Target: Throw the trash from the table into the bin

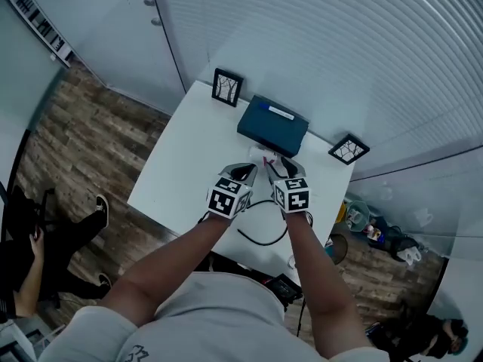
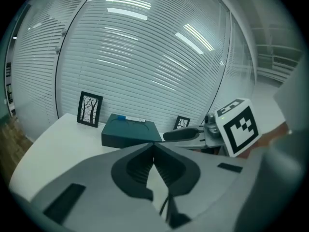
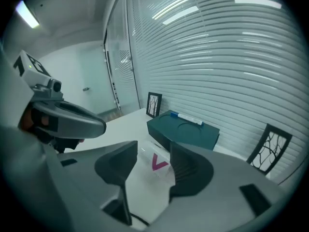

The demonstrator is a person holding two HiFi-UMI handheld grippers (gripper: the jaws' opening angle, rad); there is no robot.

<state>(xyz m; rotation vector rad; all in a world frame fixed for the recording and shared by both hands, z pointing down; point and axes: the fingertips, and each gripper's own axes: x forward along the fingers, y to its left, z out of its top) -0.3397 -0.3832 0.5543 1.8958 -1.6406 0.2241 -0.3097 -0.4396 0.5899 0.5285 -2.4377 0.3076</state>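
A clear plastic wrapper [image 3: 158, 164] with a magenta V mark lies on the white table [image 1: 189, 157], just in front of a teal box [image 1: 272, 127]. My right gripper [image 3: 154, 150] is open, one jaw on each side of the wrapper, pads not pressing it. In the head view the wrapper [image 1: 265, 159] shows as a small pale patch at the tips of the right gripper [image 1: 275, 164]. My left gripper [image 1: 247, 173] hovers close beside it on the left; in its own view the left gripper [image 2: 153, 147] is shut with nothing held.
A white marker with a blue cap [image 3: 186, 118] lies on the box. Two small picture frames [image 1: 227, 87] [image 1: 349, 149] stand at the table's back edge. A black cable [image 1: 260, 236] loops near the front edge. A bin-like container [image 1: 355, 216] sits on the floor to the right. A seated person [image 1: 45, 240] is at left.
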